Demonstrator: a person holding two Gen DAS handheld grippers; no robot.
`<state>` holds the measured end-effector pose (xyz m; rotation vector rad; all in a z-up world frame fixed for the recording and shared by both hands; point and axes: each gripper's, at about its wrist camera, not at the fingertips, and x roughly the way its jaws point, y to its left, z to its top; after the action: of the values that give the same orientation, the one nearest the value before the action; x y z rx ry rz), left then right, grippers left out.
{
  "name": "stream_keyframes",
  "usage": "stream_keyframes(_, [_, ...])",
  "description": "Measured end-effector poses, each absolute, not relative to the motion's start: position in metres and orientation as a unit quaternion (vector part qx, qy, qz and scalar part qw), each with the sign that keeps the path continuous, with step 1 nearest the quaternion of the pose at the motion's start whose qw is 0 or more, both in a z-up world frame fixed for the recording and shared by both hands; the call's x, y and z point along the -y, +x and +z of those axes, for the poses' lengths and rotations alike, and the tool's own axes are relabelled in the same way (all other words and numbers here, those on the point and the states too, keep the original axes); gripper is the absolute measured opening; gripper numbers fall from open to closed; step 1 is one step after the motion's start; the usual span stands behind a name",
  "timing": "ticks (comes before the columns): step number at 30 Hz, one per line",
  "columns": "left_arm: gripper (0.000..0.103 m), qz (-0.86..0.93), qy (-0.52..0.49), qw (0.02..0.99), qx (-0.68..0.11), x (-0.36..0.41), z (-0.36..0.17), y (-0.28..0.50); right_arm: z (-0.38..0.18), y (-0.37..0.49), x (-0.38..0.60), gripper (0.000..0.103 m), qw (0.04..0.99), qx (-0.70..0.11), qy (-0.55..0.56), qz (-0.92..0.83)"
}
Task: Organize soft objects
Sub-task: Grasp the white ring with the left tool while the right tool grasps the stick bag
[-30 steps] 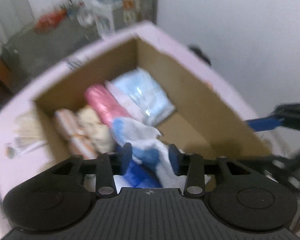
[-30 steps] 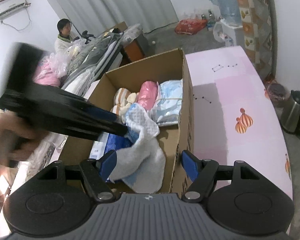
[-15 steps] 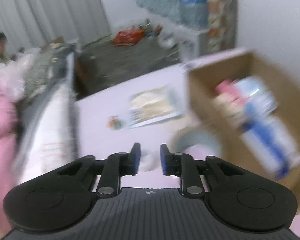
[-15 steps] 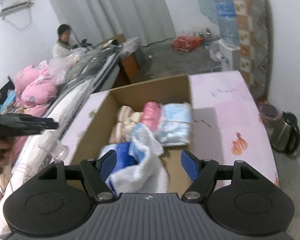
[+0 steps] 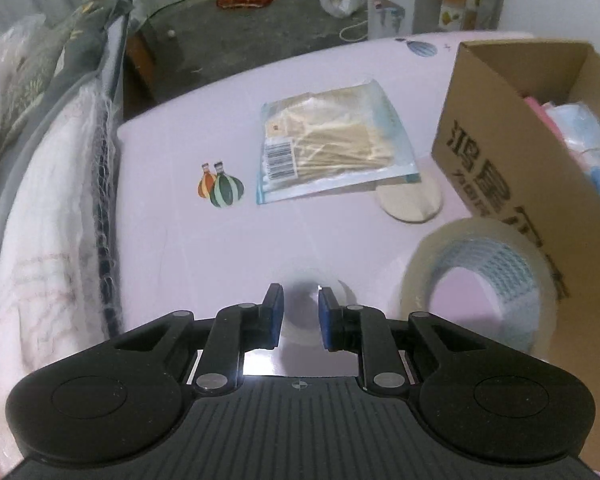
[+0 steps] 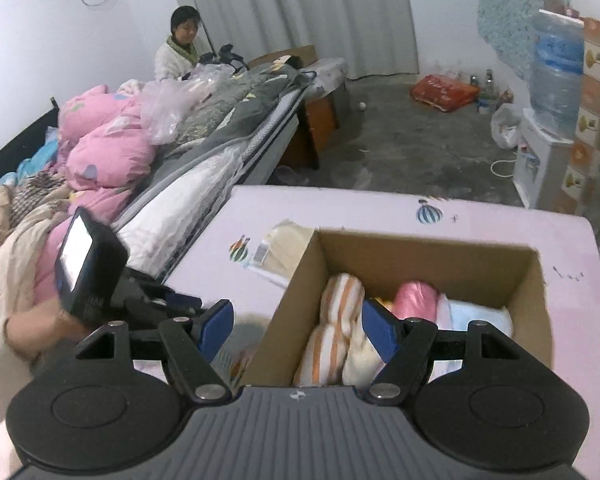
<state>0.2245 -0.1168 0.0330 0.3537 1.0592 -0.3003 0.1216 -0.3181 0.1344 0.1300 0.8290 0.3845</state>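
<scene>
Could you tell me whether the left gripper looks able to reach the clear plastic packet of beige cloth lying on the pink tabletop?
Probably yes: the left gripper faces the clear plastic packet of beige cloth across bare pink tabletop, nothing lying between.

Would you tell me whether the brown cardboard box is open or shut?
Open: the brown cardboard box has no lid over it, and the rolled striped towels inside are visible.

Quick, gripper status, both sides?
Left gripper: jaws have just been closing, now a narrow gap with a clear round thing between them; grip cannot be told.
Right gripper: open, empty, over the cardboard box.
</scene>
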Motion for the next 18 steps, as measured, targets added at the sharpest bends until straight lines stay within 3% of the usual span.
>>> stream_keyframes(8, [0.014, -0.128, 0.196, 0.839, -0.49, 0.11, 0.019, 0.236, 0.111, 0.196, 0.261, 0.049, 0.903, -0.393, -0.057, 0.166])
stream_keyframes(18, [0.015, -0.148, 0.146, 0.82, -0.533, 0.095, 0.011, 0.262, 0.076, 0.267, 0.165, 0.049, 0.844, -0.439, -0.205, 0.228])
